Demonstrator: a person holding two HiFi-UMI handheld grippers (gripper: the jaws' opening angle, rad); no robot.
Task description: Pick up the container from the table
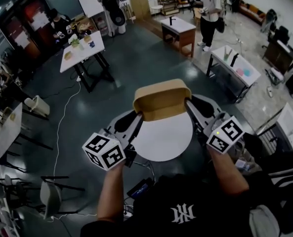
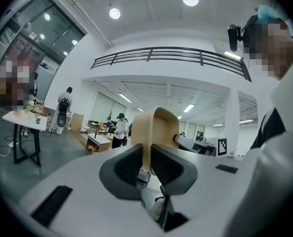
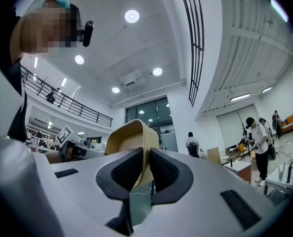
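I had the tan container (image 1: 161, 100) pinched between my two claws, one on each end. My left claw (image 1: 139, 118) was nearly closed, its dark pads pressed on either face of the thin left wall; in the left gripper view that wall ran upright between the jaws of the claw (image 2: 147, 158), and the container (image 2: 158, 130) curved away beyond it. My right claw (image 1: 189, 105) gripped the opposite wall the same way, with only the wall's thickness between the pads. The right gripper view showed that claw (image 3: 147, 169) clamped on the rim, and the container (image 3: 131, 139) opened out to the left. From the head view the container sat open side up over the far edge of the round white table (image 1: 163, 142), and it looked clear of the top.
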